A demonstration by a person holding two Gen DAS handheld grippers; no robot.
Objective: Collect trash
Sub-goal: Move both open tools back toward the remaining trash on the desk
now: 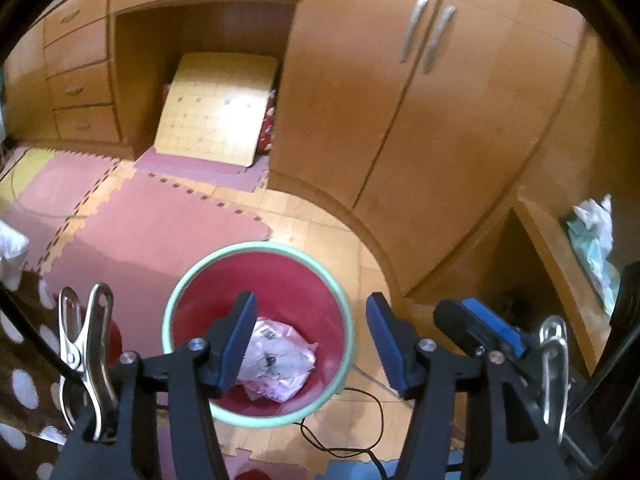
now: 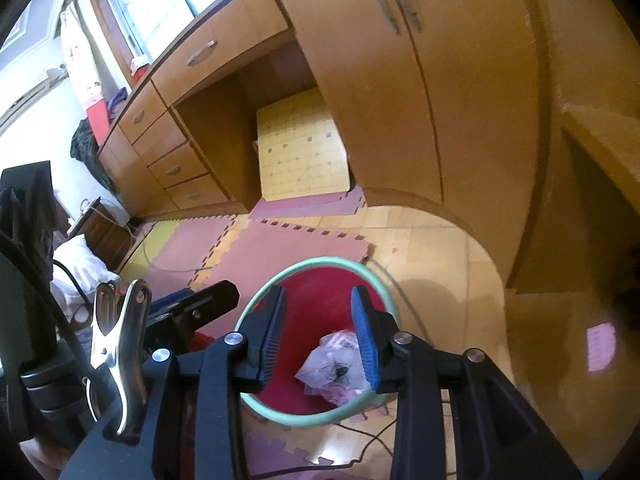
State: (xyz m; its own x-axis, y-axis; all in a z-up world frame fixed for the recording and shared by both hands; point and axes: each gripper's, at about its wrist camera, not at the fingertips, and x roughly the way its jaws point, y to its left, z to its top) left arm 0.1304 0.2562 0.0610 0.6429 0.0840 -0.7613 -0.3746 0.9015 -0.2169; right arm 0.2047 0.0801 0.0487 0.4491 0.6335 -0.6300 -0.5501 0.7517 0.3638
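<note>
Floor: 1 bin (image 1: 188, 304), wrapper (image 1: 276, 356) inside. Both grippers (image 1: 312, 344) (image 2: 318, 336) above, jaws open, empty. Next: seek remaining trash nearby.

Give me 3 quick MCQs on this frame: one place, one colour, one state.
1. Where does the crumpled pink-white wrapper lie?
A. on the foam mats
B. inside the red bin
C. in the desk alcove

2. What colour is the rim of the bin?
A. pale green
B. black
C. yellow

3. How do the fingers of the left gripper stand?
A. shut on the wrapper
B. shut on nothing
C. open, holding nothing

Key: 1 B, the wrapper rests on the bin's floor in both views. 2 A, a pale green ring tops the red wall. 3 C, the blue pads stand wide apart over the bin.
</note>
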